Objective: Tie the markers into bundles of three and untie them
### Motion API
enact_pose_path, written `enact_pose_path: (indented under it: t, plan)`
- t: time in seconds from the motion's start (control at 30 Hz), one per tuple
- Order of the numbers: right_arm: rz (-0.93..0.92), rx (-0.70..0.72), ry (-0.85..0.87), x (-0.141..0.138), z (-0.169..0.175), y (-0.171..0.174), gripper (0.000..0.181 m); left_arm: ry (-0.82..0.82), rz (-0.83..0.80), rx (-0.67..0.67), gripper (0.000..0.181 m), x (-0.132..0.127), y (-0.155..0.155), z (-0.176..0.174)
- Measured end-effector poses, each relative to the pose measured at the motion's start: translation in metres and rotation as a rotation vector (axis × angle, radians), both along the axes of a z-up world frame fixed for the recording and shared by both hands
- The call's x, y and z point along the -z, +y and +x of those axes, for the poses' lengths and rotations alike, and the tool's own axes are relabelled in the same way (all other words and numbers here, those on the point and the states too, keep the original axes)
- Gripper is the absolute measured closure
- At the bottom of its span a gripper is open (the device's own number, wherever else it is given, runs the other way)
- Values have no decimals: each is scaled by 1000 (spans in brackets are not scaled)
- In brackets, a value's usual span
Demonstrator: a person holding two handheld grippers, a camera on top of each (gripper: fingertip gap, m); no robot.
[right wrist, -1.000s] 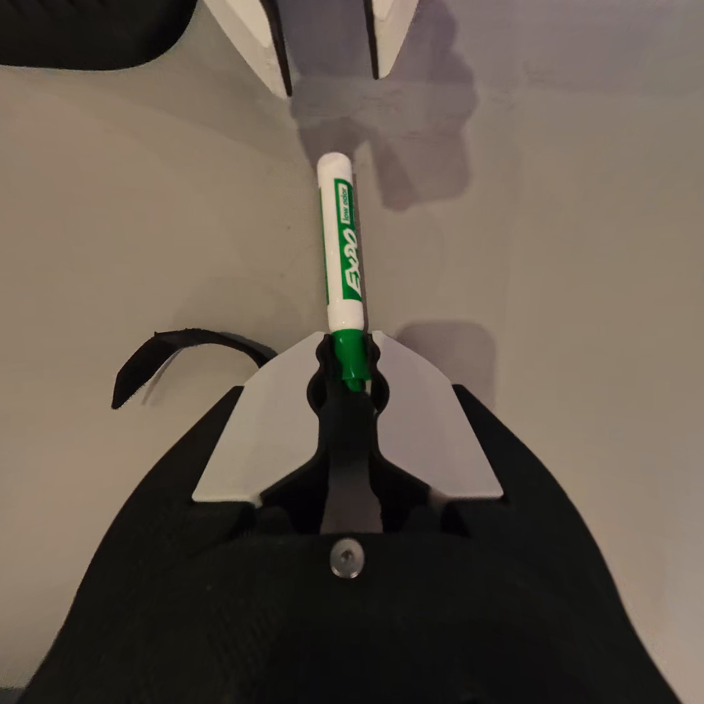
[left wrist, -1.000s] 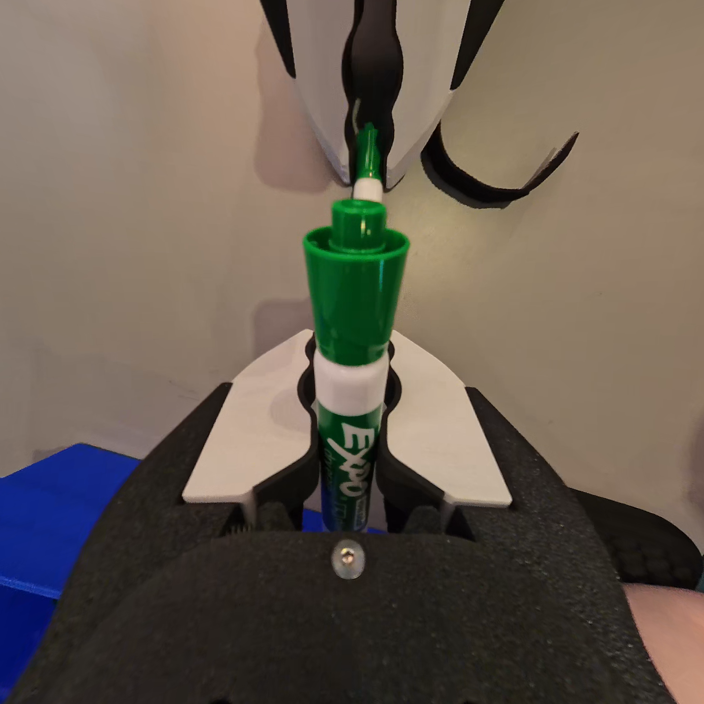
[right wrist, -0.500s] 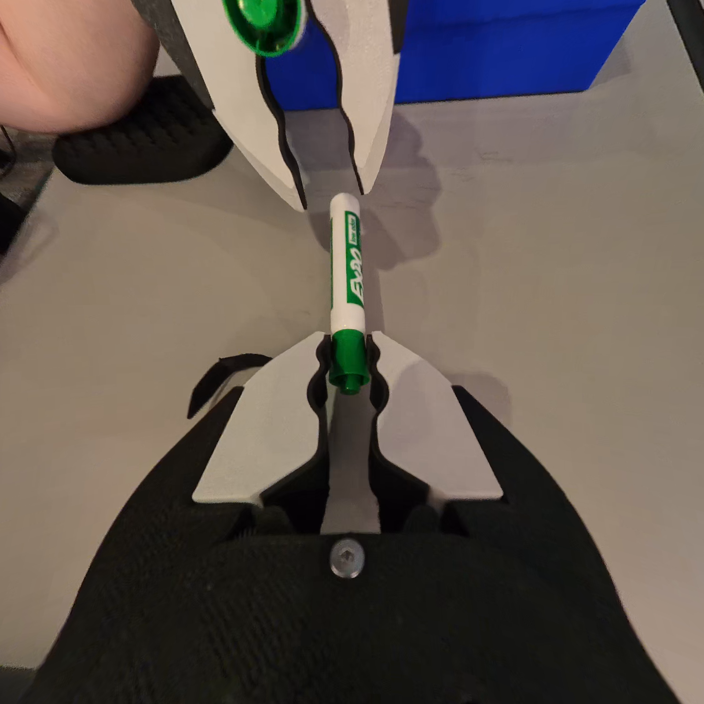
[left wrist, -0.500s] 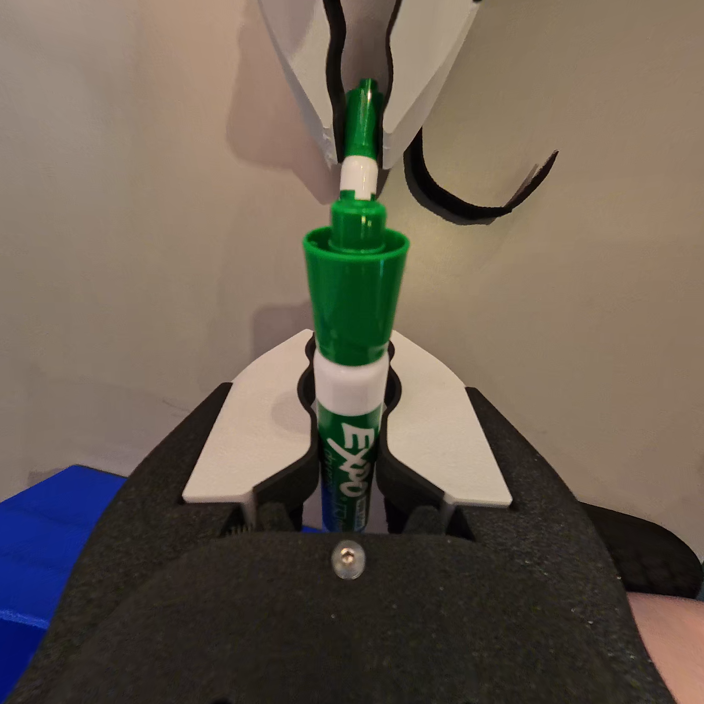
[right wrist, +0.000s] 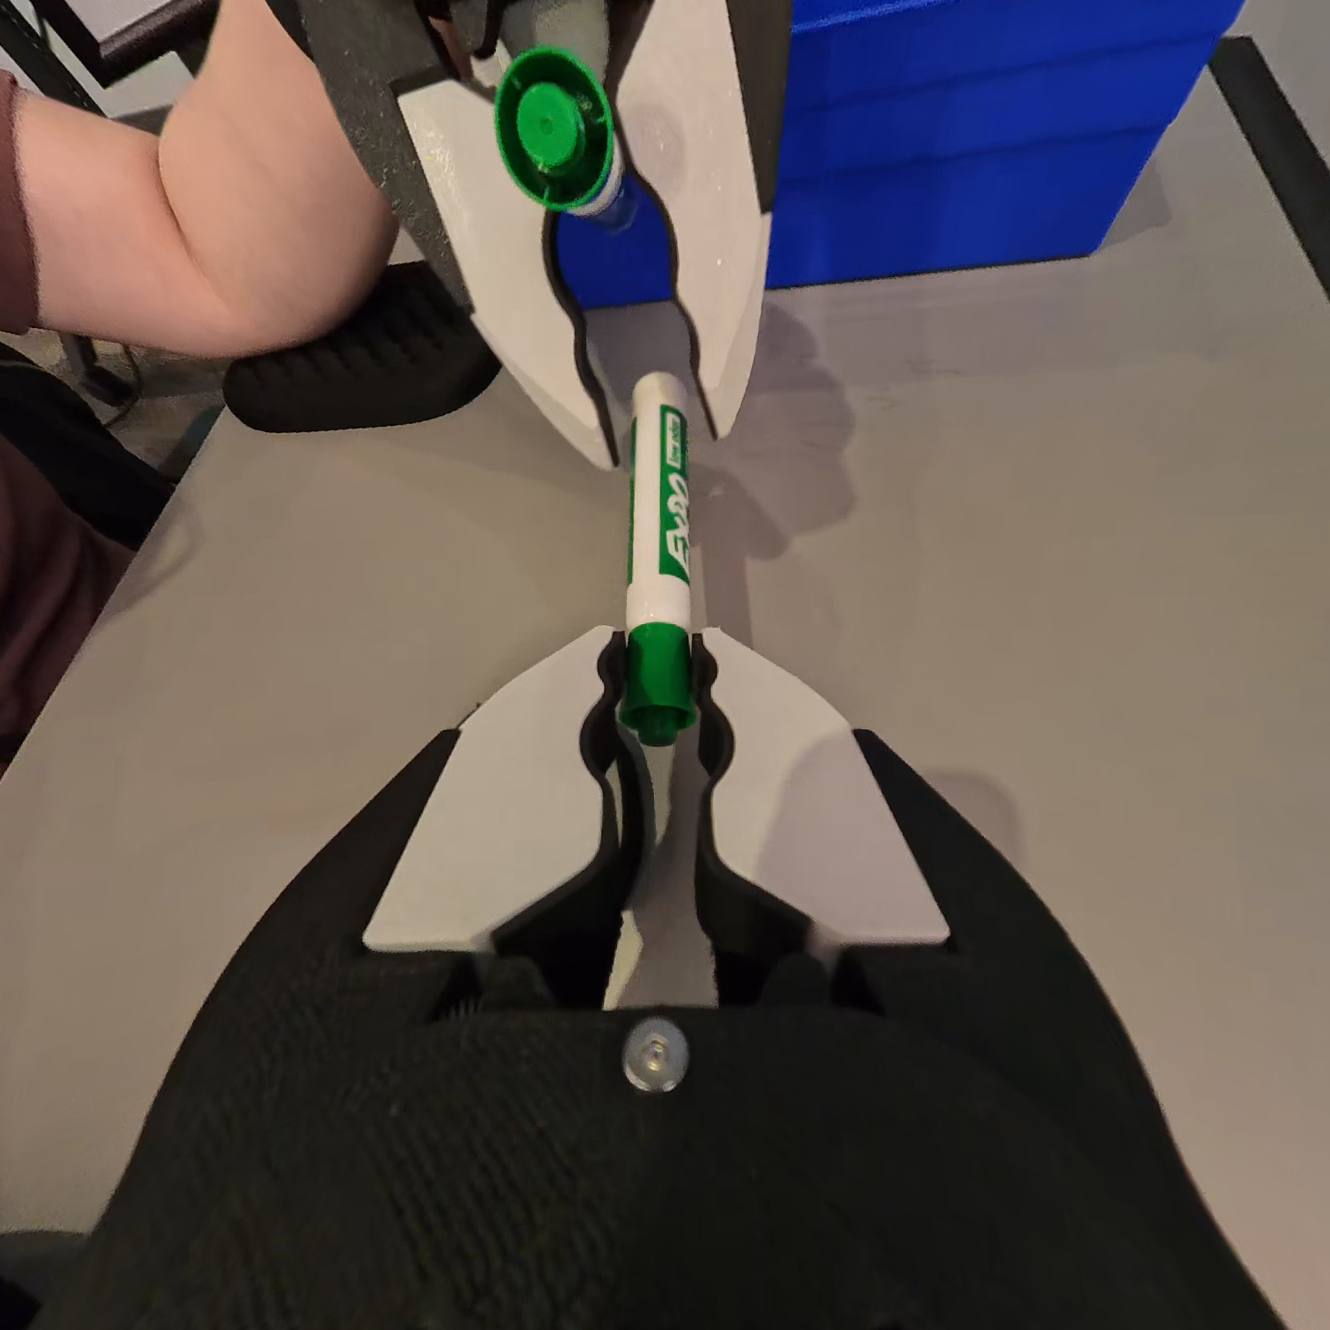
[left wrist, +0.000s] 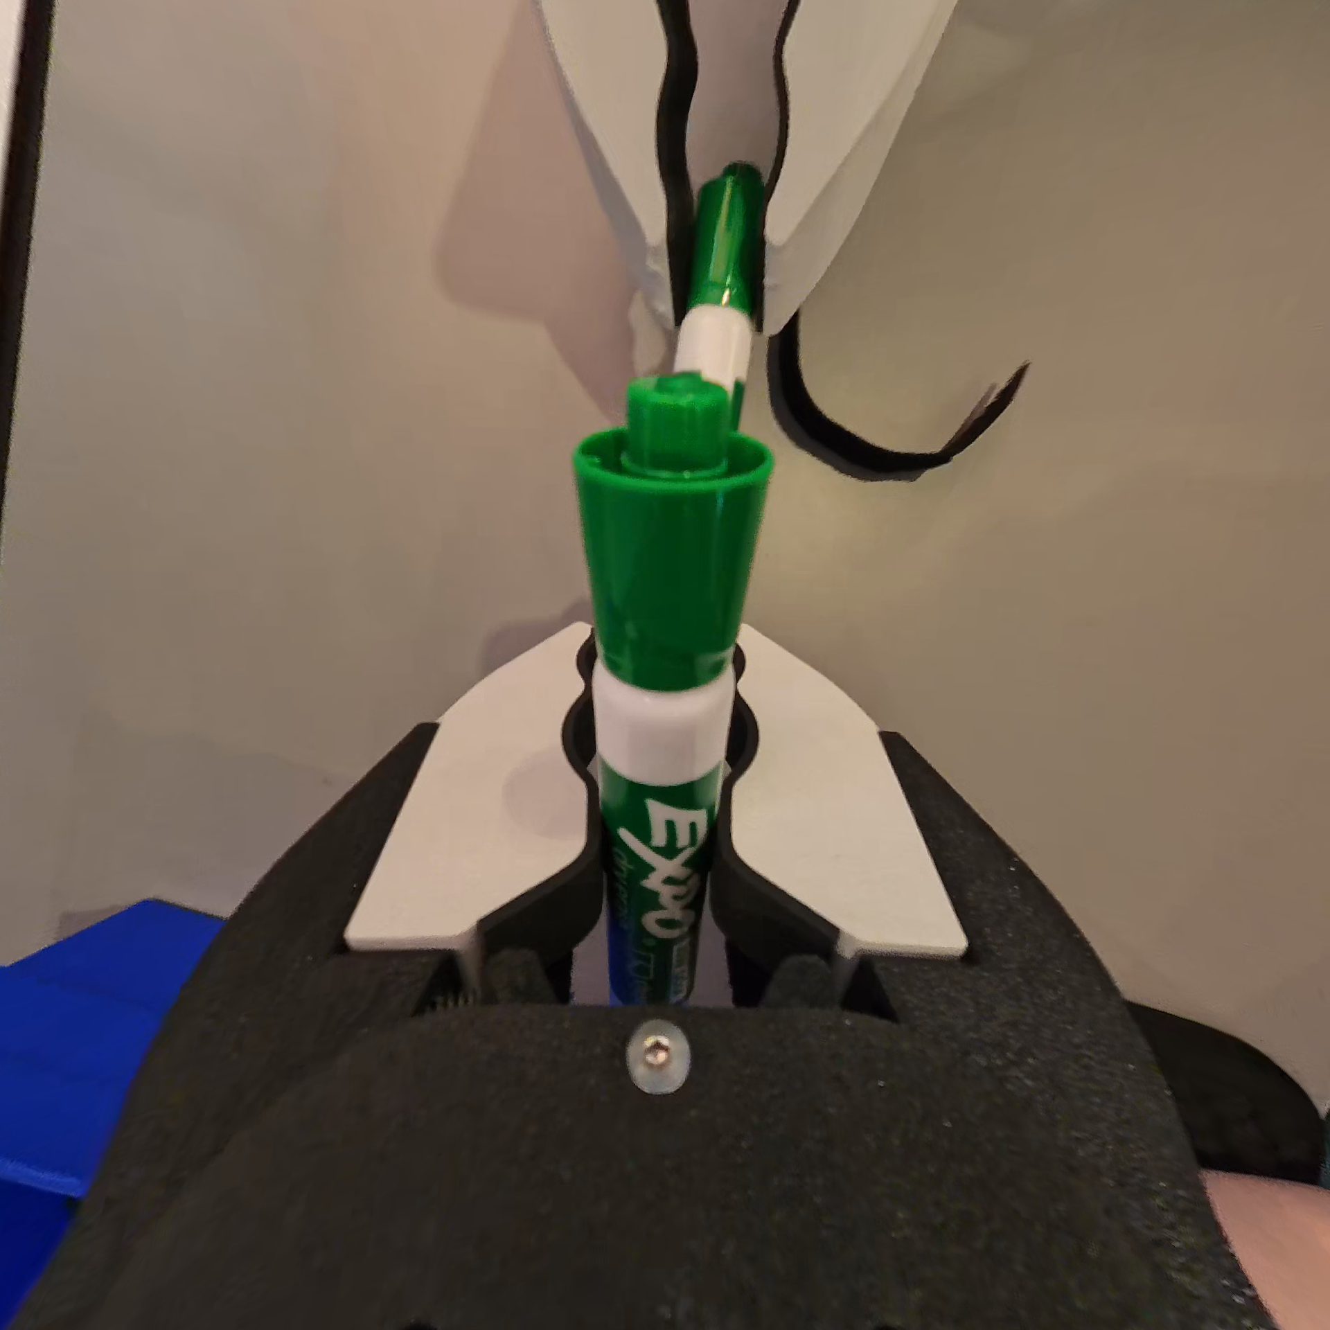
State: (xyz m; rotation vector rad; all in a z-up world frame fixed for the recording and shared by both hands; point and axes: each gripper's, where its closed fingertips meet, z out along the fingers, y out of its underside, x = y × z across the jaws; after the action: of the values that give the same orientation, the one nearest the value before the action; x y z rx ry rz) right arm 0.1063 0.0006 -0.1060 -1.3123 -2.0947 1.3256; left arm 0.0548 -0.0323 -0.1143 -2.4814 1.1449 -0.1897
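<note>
My left gripper point(left wrist: 663, 637) is shut on a thick green marker point(left wrist: 666, 576), its green cap pointing forward. My right gripper point(right wrist: 660, 637) is shut on the green cap of a thin green-and-white marker point(right wrist: 658, 518) and holds it above the table. The grippers face each other. In the right wrist view, the thin marker's white tail end lies between the left gripper's fingertips point(right wrist: 723, 374), below the thick marker's cap point(right wrist: 554, 137). In the left wrist view, the right gripper point(left wrist: 720, 317) holds the thin marker point(left wrist: 712, 345), slightly tilted. A black strap point(left wrist: 863, 446) lies curled on the table.
A blue bin point(right wrist: 971, 144) stands on the grey table point(right wrist: 1007, 576) behind the left gripper; it also shows in the left wrist view point(left wrist: 65, 1007). A black ribbed pad point(right wrist: 360, 367) and a person's forearm point(right wrist: 201, 216) are at the left. The grippers' ends are close to 7 centimeters from one another.
The two grippers have come closer together. The thin marker's tail end has come in between the left gripper's fingertips. The right wrist view has tilted up, bringing the bin and forearm into view.
</note>
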Motion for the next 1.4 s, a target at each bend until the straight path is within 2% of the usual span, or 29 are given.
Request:
enact_pose_path:
  t: [0.1, 0.37, 0.6, 0.87, 1.07, 1.4]
  plan:
    - [15, 7, 8, -3, -4, -4, 162, -10, -7, 36, 150, 1, -3, 10]
    - [-20, 8, 43, -20, -14, -17, 162, 16, -20, 44, 150, 6, -4, 11]
    - [-39, 11, 29, -21, -14, -19, 162, 22, -28, 62, 150, 9, -5, 14]
    - [-77, 40, -17, 6, -8, 6, 162, 8, 13, 11, 150, -2, -1, -1]
    - [-25, 57, -62, 26, -2, 21, 162, 9, 12, -10, 150, -2, 0, -10]
    - [23, 43, -138, 51, -4, 20, 162, 39, -16, 2, 150, 9, -1, -8]
